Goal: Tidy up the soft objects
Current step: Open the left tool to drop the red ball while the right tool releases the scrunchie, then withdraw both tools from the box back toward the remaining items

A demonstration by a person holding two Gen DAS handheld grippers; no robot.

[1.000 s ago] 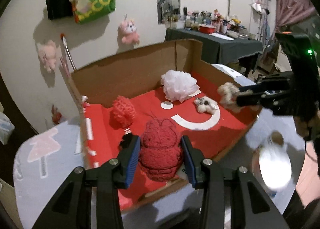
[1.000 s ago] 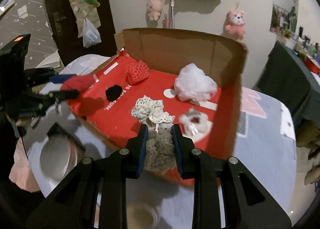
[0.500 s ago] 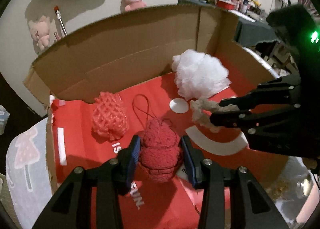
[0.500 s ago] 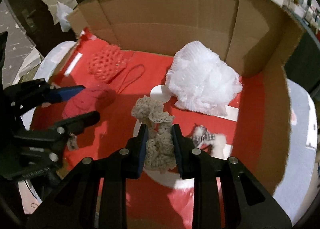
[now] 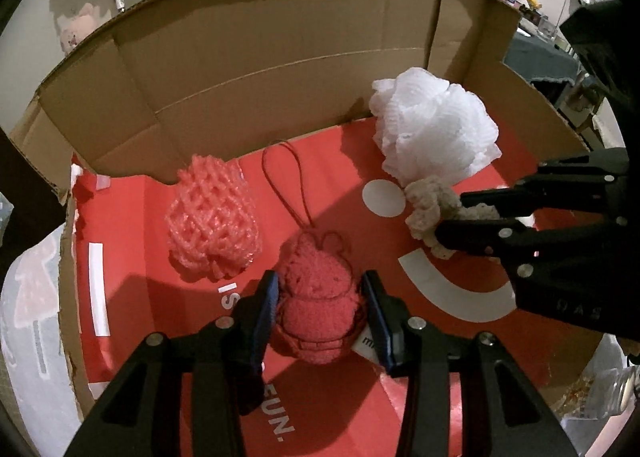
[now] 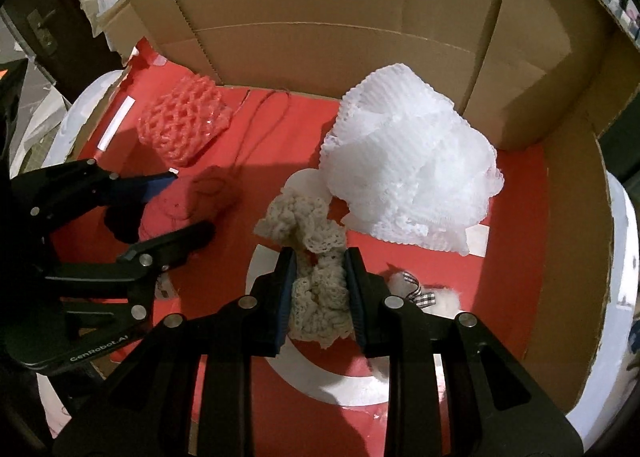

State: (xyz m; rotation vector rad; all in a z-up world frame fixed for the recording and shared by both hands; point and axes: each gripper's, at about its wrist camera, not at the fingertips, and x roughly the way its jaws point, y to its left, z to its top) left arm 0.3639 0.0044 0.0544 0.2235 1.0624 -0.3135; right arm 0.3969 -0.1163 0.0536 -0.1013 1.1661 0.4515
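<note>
- Grippers are now reaching well inside the cardboard box (image 5: 248,57), where a second ago they were hanging at its front edge.
- Left gripper (image 5: 320,307) is clenching the red knitted toy (image 5: 316,313) low over the red floor, beside the pink mesh pouf (image 5: 212,217).
- Right gripper (image 6: 318,293) is squeezing the cream lace bundle (image 6: 316,257) just before the white pouf (image 6: 412,173).
- Both items are looking ready for release.

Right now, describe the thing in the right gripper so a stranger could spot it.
Look inside the cardboard box with the red floor. Just in front of the big white mesh pouf, the right gripper clamps a cream lace scrunchie. It alone is beige and ruffled; its neighbours are red, pink or white.
</note>
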